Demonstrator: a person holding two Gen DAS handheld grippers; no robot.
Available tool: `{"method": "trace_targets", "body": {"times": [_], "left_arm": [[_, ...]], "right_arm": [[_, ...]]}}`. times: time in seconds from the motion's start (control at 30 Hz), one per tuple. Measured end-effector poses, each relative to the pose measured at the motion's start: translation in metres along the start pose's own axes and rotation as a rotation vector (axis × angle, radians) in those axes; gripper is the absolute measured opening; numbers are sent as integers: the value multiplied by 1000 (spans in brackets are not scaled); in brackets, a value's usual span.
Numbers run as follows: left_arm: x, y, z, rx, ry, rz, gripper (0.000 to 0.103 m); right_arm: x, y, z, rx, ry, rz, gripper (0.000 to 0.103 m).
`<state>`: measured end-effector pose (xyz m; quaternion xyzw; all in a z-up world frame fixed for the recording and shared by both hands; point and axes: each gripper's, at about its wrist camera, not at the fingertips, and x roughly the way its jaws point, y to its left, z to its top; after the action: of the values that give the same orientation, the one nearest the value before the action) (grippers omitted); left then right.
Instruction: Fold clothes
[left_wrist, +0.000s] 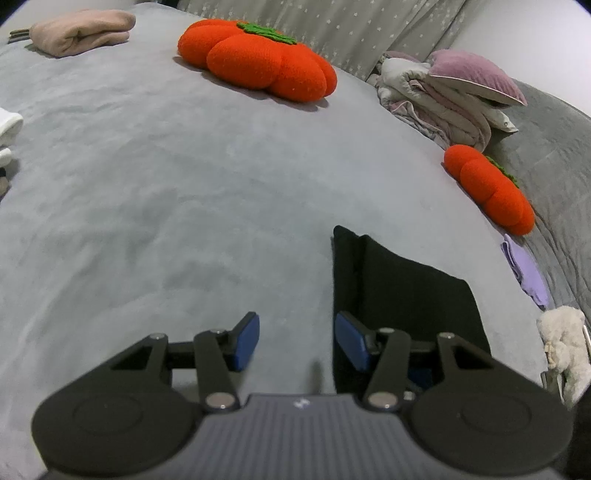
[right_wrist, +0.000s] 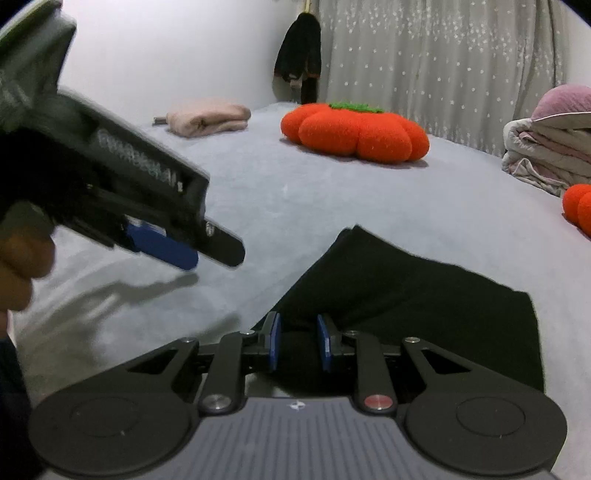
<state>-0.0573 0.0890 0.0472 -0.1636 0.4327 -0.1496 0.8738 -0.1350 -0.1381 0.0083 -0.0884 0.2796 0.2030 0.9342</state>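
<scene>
Folded black knit garment (right_wrist: 406, 288) lies on grey velvety bedspread (left_wrist: 166, 184). Right gripper (right_wrist: 297, 345) pinches a bunched fold of it; left gripper (left_wrist: 297, 341) hovers half-open, holding nothing.

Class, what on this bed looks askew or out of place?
The small pumpkin cushion is tipped on edge by the grey quilt, while the big one lies flat. A lilac cloth lies crumpled beside it.
</scene>
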Motion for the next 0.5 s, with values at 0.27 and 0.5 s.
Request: {"method": "trace_targets", "body": {"times": [0.27,0.5], "left_arm": [[1,1,-1,-10,16,-18,49],[2,-9,-5,3,35,-65,49]], "right_arm": [[-32,31,-18,-382,-7,-56,42],[-11,54,-33,-587,8,-127,42]]}}
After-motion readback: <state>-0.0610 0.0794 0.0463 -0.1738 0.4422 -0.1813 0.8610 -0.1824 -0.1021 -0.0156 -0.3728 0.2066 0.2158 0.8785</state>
